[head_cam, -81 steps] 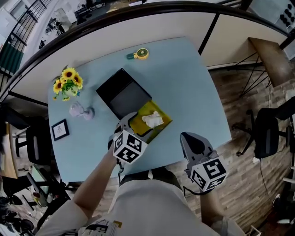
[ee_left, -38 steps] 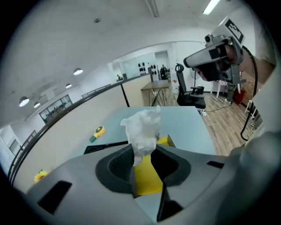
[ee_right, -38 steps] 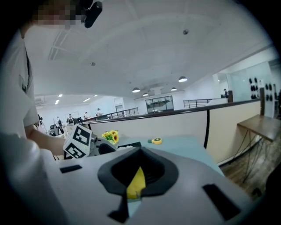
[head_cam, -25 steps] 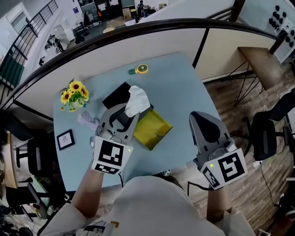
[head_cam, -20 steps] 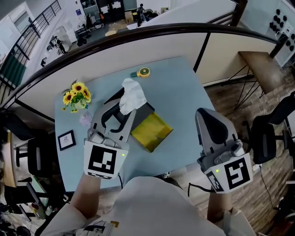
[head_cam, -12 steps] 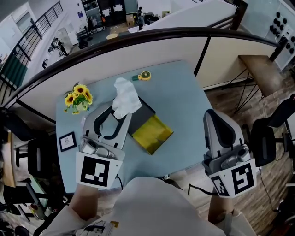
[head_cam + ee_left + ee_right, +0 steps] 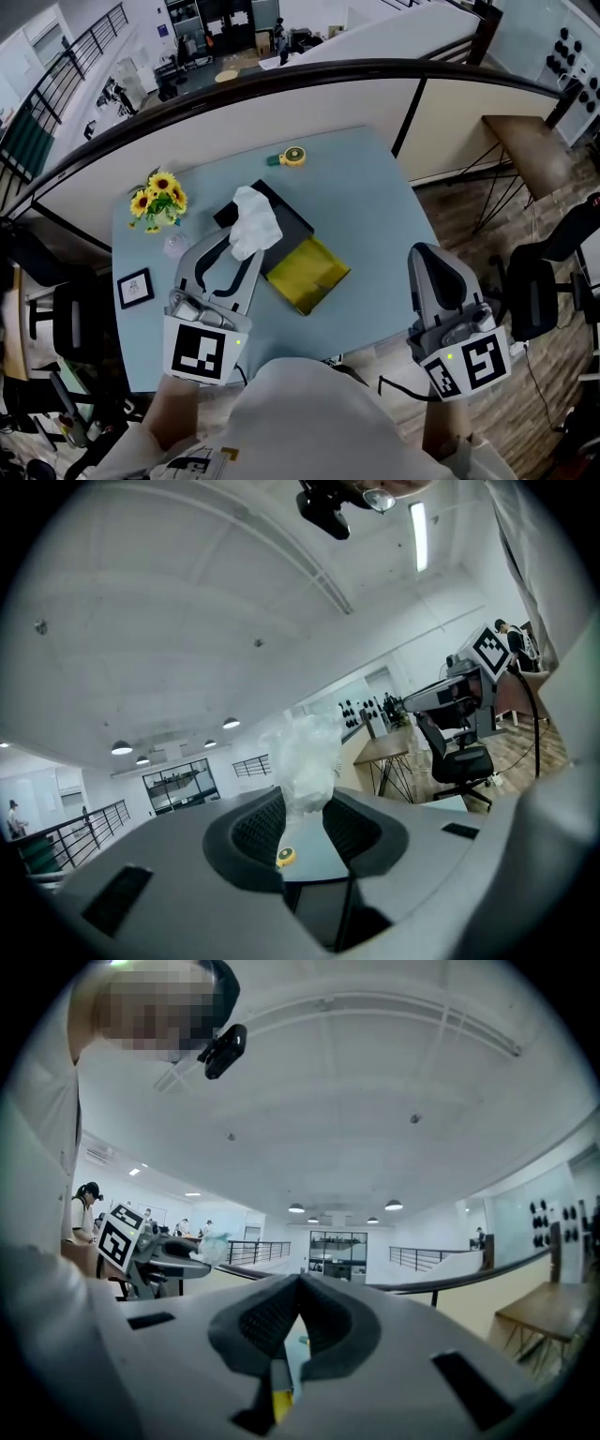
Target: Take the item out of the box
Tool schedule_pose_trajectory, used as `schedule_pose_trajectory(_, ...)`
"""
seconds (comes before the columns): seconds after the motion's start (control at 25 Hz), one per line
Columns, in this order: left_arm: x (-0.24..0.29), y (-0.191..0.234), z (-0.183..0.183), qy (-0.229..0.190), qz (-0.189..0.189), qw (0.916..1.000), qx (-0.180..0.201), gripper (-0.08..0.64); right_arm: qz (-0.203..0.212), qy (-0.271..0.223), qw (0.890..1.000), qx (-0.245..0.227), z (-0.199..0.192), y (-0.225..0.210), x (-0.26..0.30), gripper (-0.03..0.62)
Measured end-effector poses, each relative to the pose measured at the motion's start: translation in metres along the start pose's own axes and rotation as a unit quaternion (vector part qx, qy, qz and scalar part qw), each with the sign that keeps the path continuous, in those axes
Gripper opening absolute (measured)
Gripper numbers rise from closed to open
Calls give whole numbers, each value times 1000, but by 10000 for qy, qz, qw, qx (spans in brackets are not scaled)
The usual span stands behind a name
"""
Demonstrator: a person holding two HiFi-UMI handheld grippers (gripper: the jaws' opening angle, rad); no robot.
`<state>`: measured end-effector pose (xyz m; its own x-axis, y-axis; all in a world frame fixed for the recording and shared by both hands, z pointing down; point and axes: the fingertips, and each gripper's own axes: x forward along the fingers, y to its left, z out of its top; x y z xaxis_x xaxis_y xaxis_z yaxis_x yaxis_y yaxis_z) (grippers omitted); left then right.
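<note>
White crumpled item [image 7: 253, 222] out of yellow box [image 7: 307, 275] now; seconds ago it lay inside, with my left gripper [image 7: 242, 251] reaching in. Box looks empty, so extraction done, I judge; only set-down left. Left jaws narrowed, pinching item's lower end, item raised above table [image 7: 366, 187], over black lid [image 7: 292, 221]. Right gripper [image 7: 428, 258] off table's edge, jaws together, empty.

Has lifted the white crumpled item [image 7: 254, 221] out of the yellow-lined box [image 7: 305, 274] with the left gripper [image 7: 242, 251], down inside that box at first. Now holds it pinched between the jaws, well above the table [image 7: 366, 187] and over the black lid [image 7: 292, 218]. Has raised the right gripper [image 7: 433, 262] too, nearer the head camera and further right.
</note>
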<state>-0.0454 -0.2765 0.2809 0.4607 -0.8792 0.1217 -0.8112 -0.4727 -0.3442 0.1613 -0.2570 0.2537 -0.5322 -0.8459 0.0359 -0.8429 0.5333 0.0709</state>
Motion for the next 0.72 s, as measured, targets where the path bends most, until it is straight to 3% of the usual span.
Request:
schedule_pose_trajectory(0.36,-2,-19,-48,585,-130,9981,-105,129,224,526,9977,354,-53,15,1,3)
schedule_pose_trajectory(0.72,-1,-23,-49,566,-229,9981,-63,130,204,603,9976,281,-58,13,7,3)
